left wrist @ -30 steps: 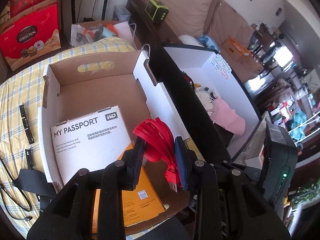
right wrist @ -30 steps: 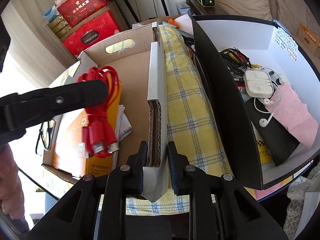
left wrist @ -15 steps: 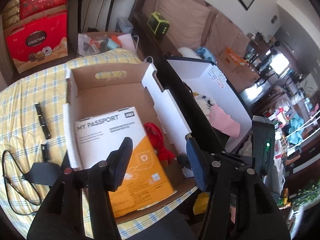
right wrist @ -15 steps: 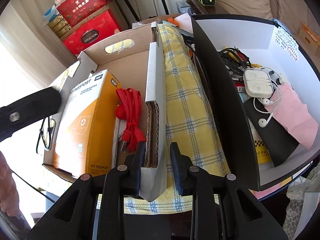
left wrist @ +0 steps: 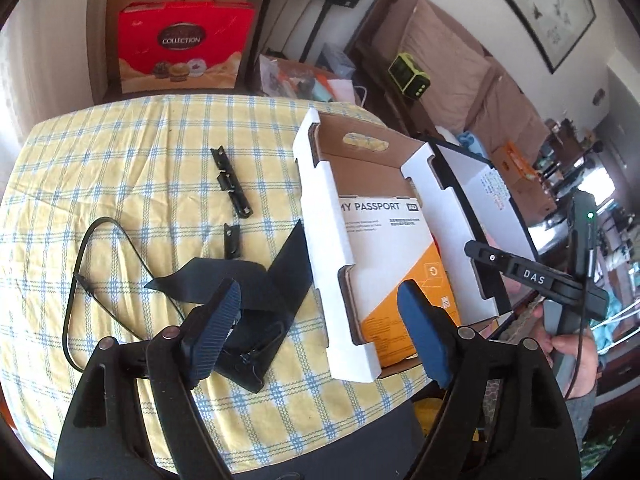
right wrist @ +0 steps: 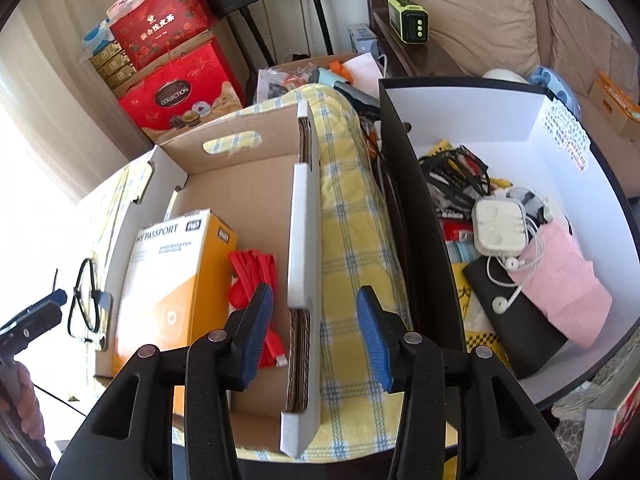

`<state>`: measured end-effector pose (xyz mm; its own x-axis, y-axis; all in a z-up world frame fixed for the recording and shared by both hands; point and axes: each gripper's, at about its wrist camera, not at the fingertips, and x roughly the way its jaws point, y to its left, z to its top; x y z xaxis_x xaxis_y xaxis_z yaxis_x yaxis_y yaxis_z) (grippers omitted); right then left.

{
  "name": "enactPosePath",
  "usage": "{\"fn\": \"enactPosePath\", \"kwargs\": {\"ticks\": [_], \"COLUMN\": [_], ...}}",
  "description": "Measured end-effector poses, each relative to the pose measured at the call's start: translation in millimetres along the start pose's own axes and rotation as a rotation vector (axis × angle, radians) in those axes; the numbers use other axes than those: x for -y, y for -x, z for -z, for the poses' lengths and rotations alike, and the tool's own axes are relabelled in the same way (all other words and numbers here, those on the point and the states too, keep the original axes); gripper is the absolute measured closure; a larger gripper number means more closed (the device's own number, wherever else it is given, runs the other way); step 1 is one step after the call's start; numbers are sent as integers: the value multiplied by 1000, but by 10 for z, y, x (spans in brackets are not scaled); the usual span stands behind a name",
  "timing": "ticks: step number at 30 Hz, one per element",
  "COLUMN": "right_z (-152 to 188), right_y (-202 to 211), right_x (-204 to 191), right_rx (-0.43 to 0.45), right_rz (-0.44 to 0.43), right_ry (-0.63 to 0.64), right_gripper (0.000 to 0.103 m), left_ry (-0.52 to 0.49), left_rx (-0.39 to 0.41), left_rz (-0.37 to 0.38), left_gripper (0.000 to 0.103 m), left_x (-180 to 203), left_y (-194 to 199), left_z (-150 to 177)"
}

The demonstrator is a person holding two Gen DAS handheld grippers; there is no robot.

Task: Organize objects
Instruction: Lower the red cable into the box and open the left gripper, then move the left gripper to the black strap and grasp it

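Box wall (right wrist: 305,280) stands untouched between opening right hand-held gripper (right wrist: 314,336) pads.

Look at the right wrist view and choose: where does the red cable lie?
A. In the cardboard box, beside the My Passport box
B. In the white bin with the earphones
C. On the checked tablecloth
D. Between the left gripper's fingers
A: the red cable lies inside the cardboard box, right beside the My Passport box.

The cardboard box (right wrist: 240,184) is free at its far end; its side wall (right wrist: 304,240) seemingly blocks sideways entry.
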<state>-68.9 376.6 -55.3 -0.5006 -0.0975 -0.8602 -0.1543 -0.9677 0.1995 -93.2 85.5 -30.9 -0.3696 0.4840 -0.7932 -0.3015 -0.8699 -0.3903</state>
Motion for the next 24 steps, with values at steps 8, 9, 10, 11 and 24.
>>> {"fn": "enactPosePath", "kwargs": {"ticks": [8,9,10,11,24], "right_z": [-74,-70,-67,-65,-91], "right_y": [-84,-104,-128,-150,-296], "right_x": [-119,-119,-116,-116,-150], "right_rx": [-14,-17,-22,-27,-54], "right_rz": [17,17,15,13,13], "right_ry": [33,28,24,20,10], "right_gripper": [58,58,58,58,66], "left_ry": [-2,-2,-5,-9,-158], "left_rx": [-54,-65,-76,-85,-150], "left_rz": [-75,-81,-81,-81,-146], "left_gripper": [31,32,33,34,34], "left_x": [-331,-356,-379,-393,-253], "left_y": [-88,-109,-124,-139,-314], "left_z": [150,170,192,211,442]}}
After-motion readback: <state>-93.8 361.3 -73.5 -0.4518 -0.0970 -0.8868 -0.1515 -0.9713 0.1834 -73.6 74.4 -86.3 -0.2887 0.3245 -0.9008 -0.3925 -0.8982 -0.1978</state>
